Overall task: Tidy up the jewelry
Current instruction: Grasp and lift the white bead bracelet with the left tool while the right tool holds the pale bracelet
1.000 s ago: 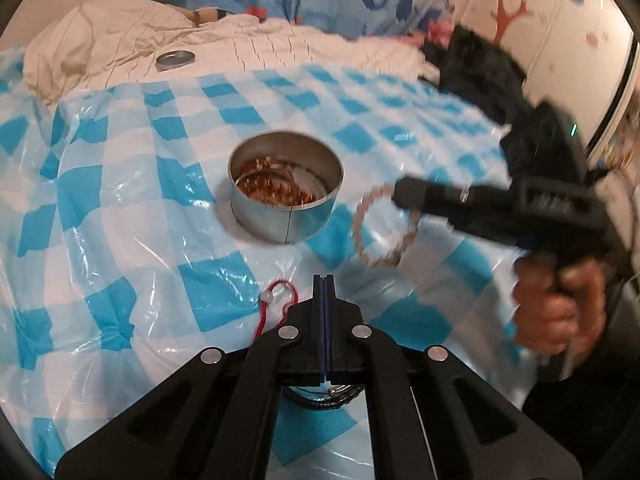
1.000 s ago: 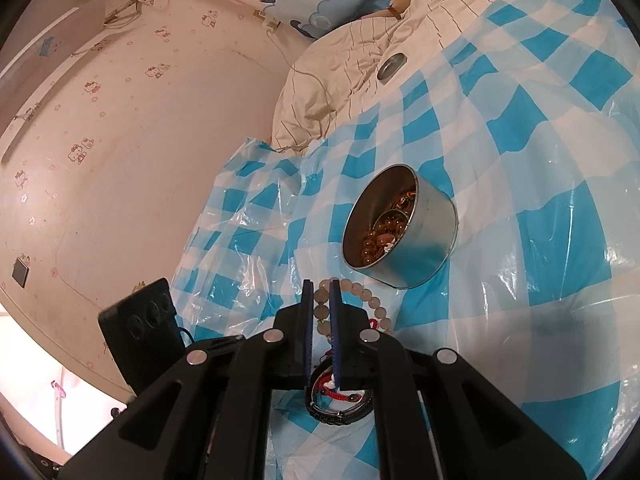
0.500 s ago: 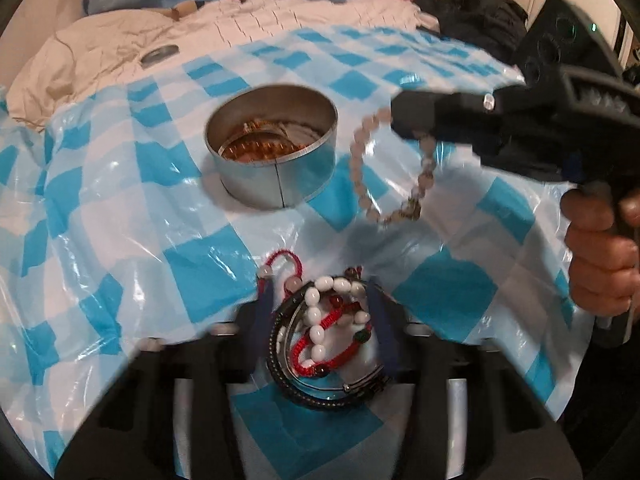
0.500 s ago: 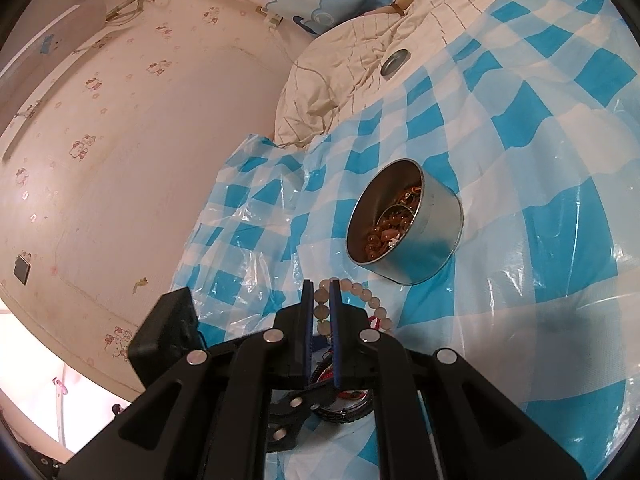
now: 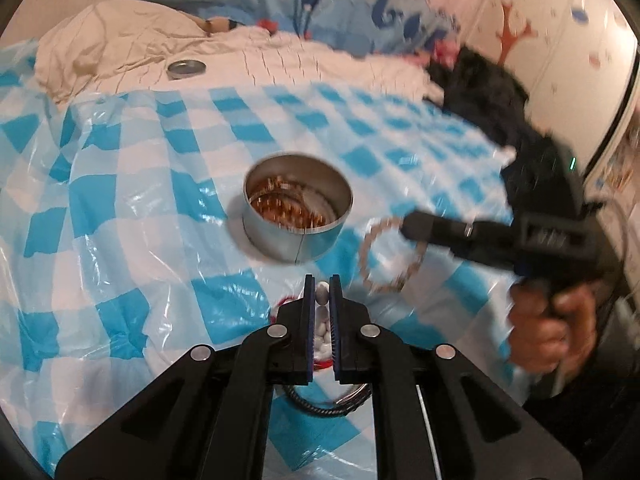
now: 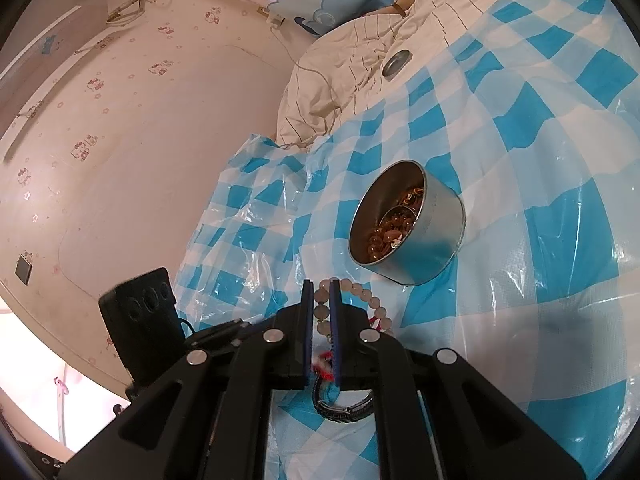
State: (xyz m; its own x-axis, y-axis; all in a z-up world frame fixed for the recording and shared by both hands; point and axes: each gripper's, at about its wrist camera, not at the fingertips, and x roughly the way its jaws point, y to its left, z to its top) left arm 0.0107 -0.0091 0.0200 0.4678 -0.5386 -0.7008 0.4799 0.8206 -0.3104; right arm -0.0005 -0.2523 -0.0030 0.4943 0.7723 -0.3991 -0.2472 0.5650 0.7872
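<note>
My left gripper (image 5: 322,300) had clenched on a white bead strand (image 5: 322,322), pinched between the pads with the rest of it trailing down behind the fingers. My right gripper (image 6: 321,304) was clamped on a pale bead bracelet (image 6: 362,294), which hung as a loop off the fingertips; in the left view that loop (image 5: 390,256) dangled just beside the tin (image 5: 298,216), on its right. The tin stood near the middle of the checked sheet (image 5: 120,240), open, with amber beads (image 6: 390,230) already in it. A dark bangle (image 6: 344,410) and a red cord (image 6: 324,362) lay on the sheet under both grippers, towards its near edge. The lid (image 5: 186,67) sat well apart on the blanket (image 5: 120,40) past the sheet's far edge. To do this step well, I judged I should bring the right gripper over the tin's mouth until the whole loop hung inside the rim, then let go, so no bead caught on the edge. The white strand called for a slow lift, since it might be tangled with the cord and drag it along.
</note>
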